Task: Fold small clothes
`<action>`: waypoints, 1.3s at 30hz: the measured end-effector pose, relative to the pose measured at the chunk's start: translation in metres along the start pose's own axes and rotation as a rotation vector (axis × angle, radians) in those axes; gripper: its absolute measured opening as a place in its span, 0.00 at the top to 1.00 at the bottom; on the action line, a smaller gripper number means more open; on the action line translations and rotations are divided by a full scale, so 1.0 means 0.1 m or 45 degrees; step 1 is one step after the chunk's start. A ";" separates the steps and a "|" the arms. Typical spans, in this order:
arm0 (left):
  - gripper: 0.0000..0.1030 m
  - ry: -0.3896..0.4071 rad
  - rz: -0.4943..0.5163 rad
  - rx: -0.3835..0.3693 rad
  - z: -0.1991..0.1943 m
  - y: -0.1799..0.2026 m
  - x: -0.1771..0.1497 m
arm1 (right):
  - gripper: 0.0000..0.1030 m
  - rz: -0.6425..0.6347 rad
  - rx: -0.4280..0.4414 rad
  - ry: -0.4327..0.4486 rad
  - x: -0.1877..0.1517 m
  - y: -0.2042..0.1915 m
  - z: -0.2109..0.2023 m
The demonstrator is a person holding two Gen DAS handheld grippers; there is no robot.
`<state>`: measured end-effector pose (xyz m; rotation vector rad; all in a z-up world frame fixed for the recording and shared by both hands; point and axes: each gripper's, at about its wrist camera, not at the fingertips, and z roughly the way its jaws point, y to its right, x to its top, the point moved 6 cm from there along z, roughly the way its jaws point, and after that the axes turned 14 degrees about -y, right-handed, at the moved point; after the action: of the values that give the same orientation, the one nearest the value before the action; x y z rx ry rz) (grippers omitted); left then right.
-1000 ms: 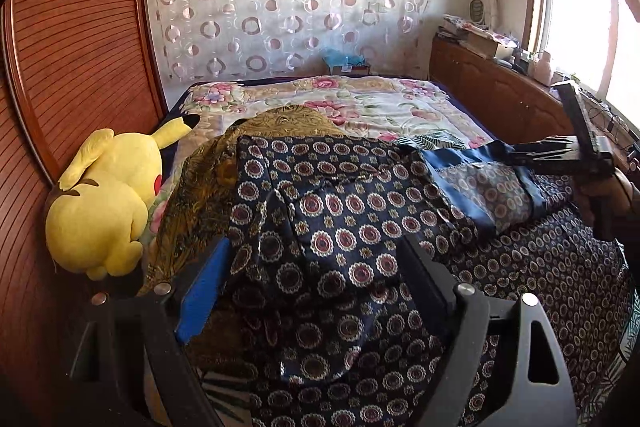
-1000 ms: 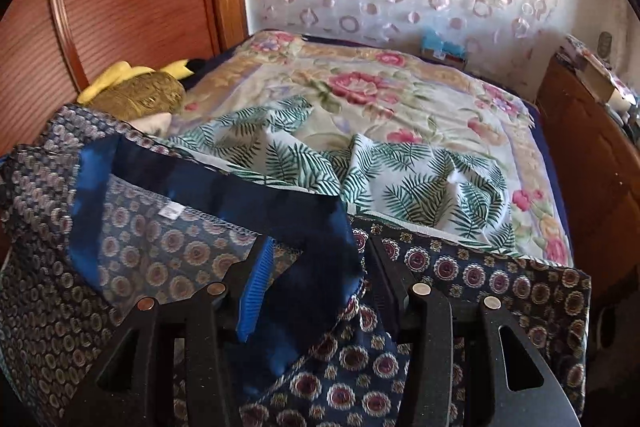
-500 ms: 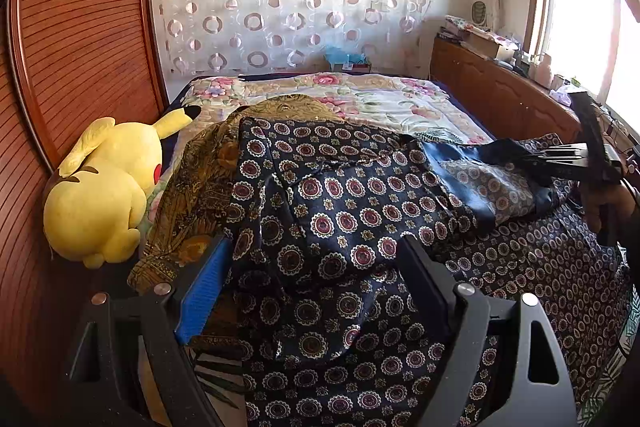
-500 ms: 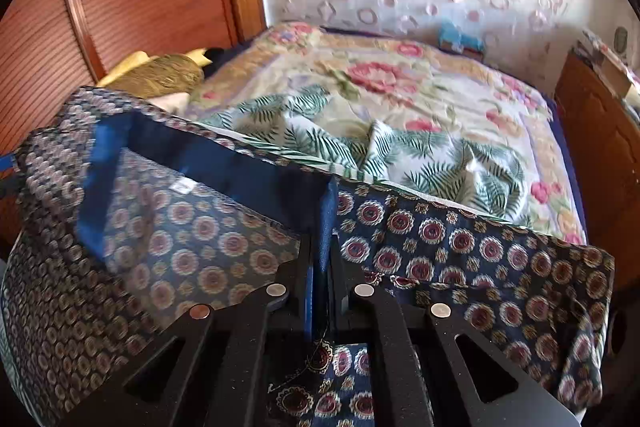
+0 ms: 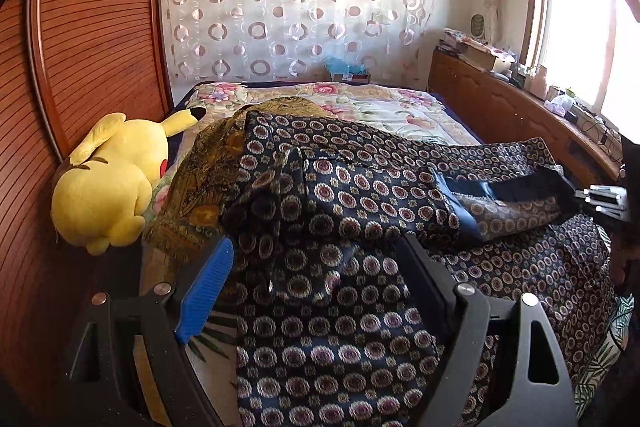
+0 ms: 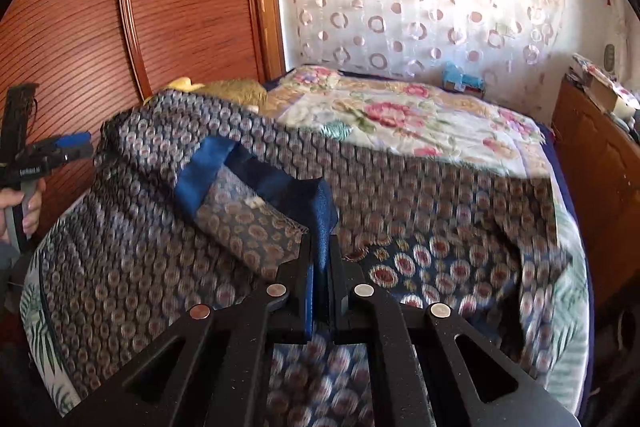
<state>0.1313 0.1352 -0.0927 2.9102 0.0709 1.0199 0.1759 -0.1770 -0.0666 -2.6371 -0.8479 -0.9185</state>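
Between right claw [image 6: 319, 259] pads: blue hem [image 6: 322, 211].

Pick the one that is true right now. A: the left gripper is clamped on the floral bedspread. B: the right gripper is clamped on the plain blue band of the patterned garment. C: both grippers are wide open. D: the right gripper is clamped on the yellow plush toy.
B: the right gripper has its jaws closed on the blue band of the patterned garment, while the left gripper stands open.
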 end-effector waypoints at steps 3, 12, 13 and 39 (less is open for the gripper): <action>0.18 0.016 -0.017 -0.021 -0.11 0.03 -0.12 | 0.95 0.018 -0.013 0.005 -0.18 -0.02 -0.07; 0.18 -0.033 0.006 -0.018 -0.09 0.08 -0.39 | 0.95 -0.012 -0.016 -0.099 -0.74 -0.16 -0.22; 0.18 -0.040 0.007 -0.018 -0.08 0.09 -0.40 | 0.93 -0.012 -0.024 -0.112 -0.78 -0.18 -0.23; 0.18 -0.044 0.034 -0.057 -0.03 0.28 -0.45 | 0.58 0.141 -0.306 -0.117 -0.21 0.75 -0.48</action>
<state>0.0952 0.1043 -0.1164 2.8944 0.0078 0.9615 0.1827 -0.2654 -0.0441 -2.9183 -0.6379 -0.9291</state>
